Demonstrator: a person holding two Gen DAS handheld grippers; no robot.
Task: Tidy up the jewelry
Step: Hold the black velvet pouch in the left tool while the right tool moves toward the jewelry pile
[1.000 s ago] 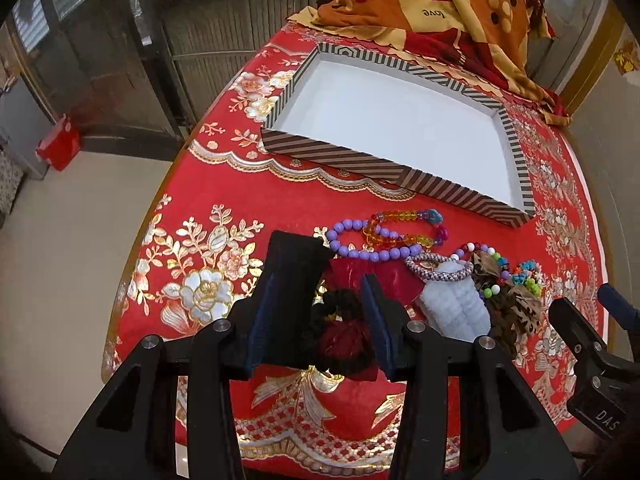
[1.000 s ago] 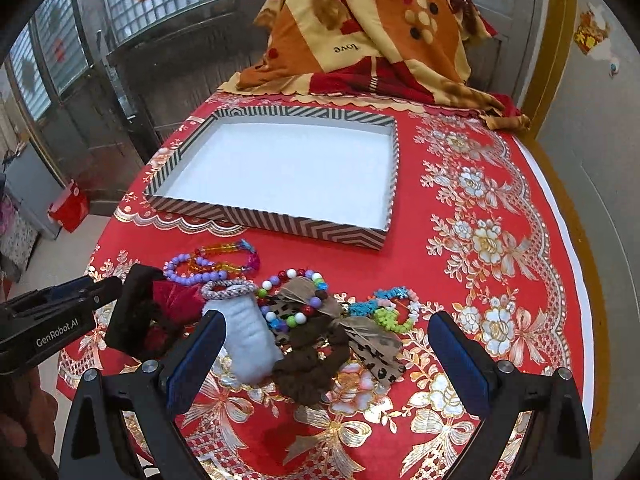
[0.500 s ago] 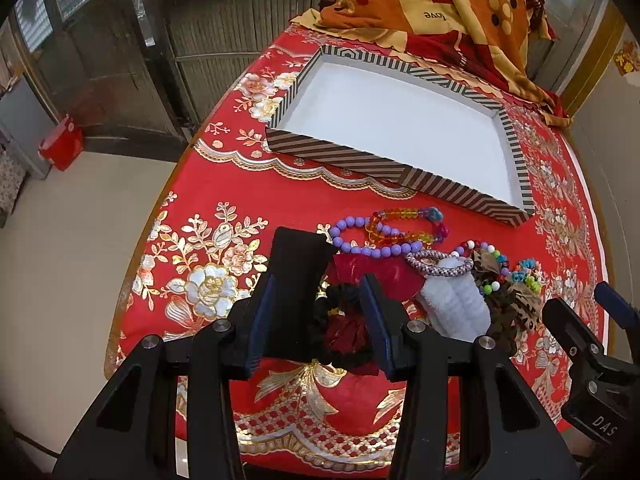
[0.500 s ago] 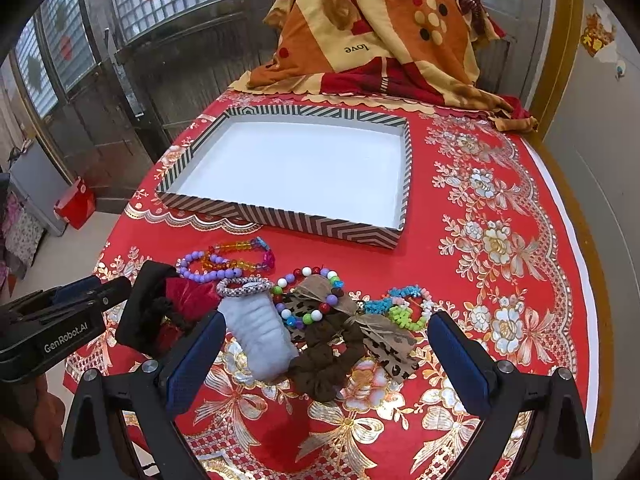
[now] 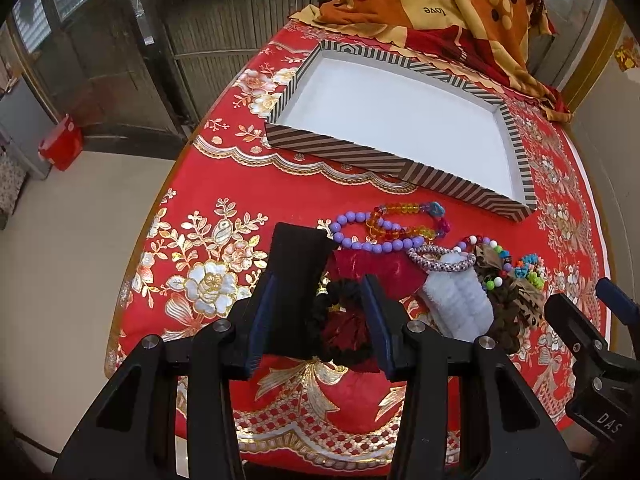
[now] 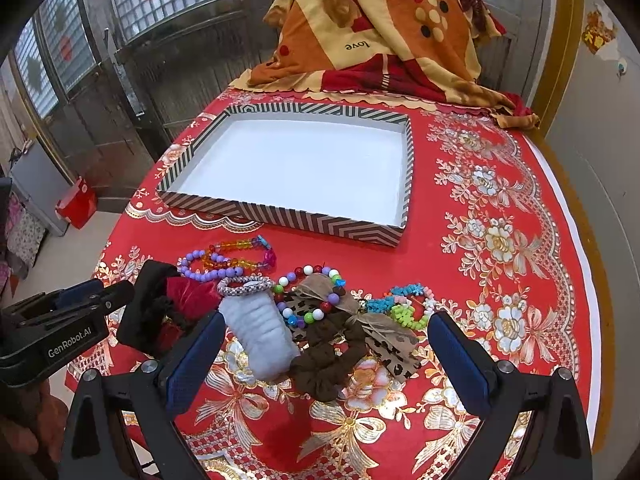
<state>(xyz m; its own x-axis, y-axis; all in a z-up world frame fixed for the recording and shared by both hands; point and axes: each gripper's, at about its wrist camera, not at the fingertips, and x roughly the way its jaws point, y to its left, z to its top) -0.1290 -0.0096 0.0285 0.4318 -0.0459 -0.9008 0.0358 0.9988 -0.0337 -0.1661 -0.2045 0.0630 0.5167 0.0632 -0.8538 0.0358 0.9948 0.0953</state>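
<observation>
My left gripper is shut on a black and dark red hair accessory, with a black velvet piece against its left finger; it also shows in the right wrist view. My right gripper is wide open above a white scrunchie and a brown scrunchie. On the red cloth lie a purple bead bracelet, an amber bead bracelet, a multicolour bead bracelet and a blue-green bracelet. The striped tray with a white floor stands beyond them.
A folded orange and red blanket lies at the far end of the table. The table's left edge drops to the floor, where a red box stands. The right gripper's body shows at the left view's right edge.
Both grippers have drawn slightly back and up, so the table looks a little farther. The left gripper still holds the black and red hair accessory. The right gripper stays open.
</observation>
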